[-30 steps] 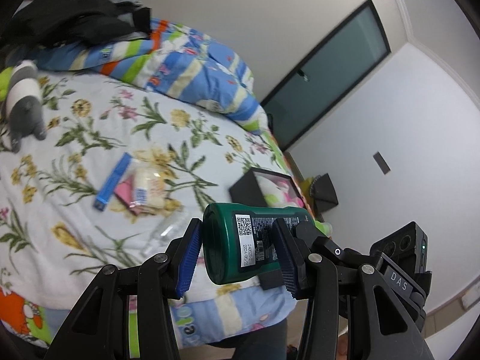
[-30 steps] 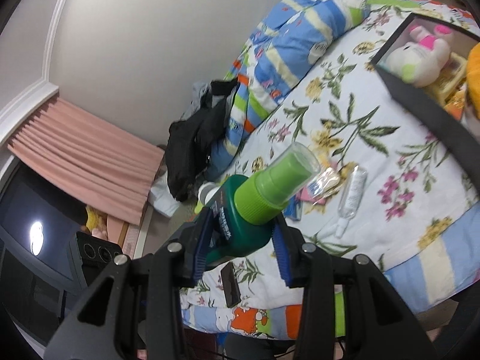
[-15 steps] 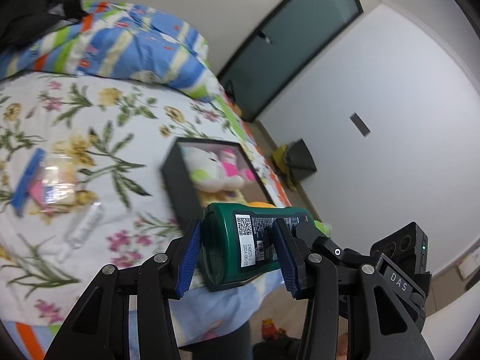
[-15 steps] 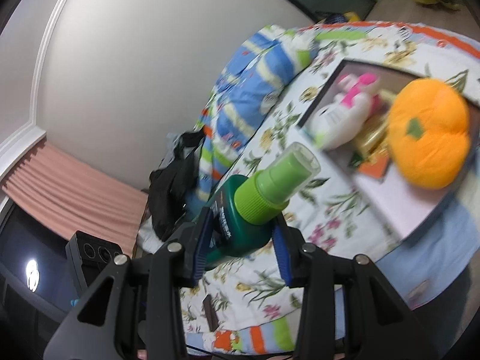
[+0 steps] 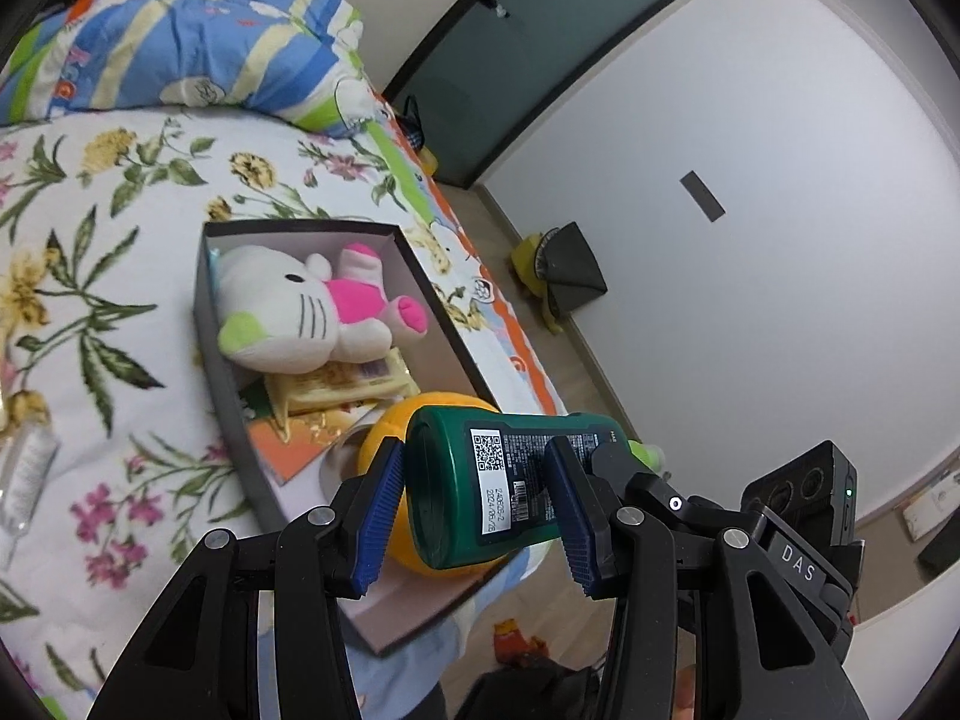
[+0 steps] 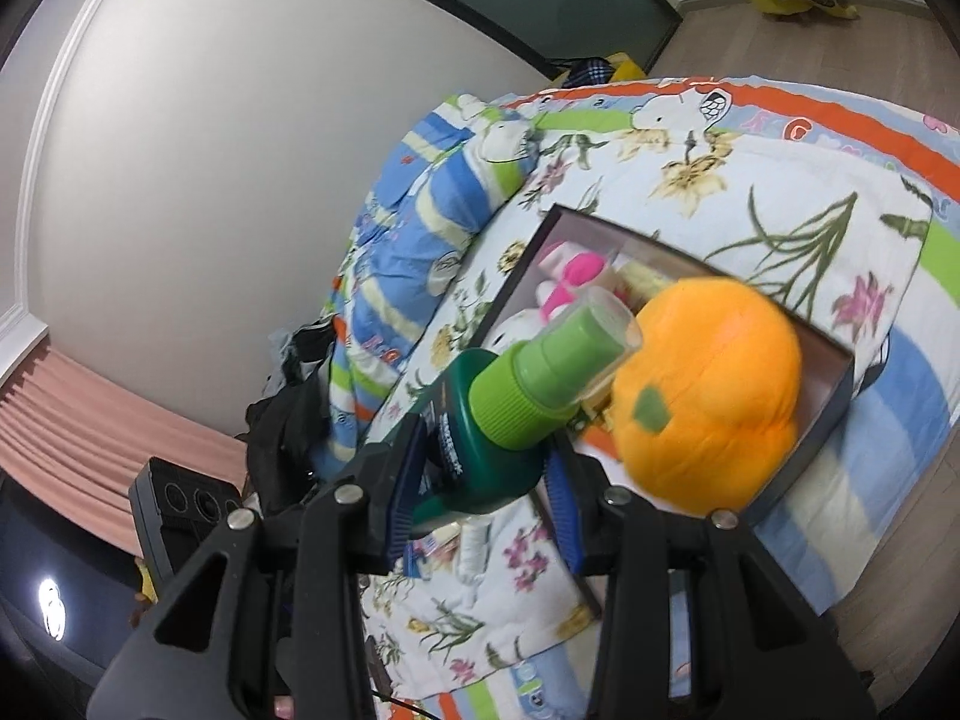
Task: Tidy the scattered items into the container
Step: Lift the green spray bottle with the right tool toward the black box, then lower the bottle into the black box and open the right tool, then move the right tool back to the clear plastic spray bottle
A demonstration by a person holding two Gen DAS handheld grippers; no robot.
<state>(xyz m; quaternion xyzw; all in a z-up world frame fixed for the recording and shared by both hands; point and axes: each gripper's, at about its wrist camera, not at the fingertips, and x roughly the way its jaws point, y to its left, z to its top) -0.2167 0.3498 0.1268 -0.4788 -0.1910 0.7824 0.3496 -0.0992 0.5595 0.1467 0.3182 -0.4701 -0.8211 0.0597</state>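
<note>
Both grippers hold one dark green spray bottle with a light green cap. My left gripper is shut on its base end. My right gripper is shut on its shoulder near the cap. The bottle hangs above the near end of a dark open box on the flowered bed. In the box lie a white and pink plush cat, an orange plush pumpkin and yellow packets. The bottle hides part of the pumpkin in the left wrist view.
A small clear tube lies on the bedspread left of the box. A striped blue quilt is heaped at the bed's far side. A dark door and white wall stand beyond. The bed's edge drops to wooden floor at the right.
Both grippers have carried the green bottle from over the scattered items across to the box. The box with the plush cat and pumpkin now lies right under the bottle.
</note>
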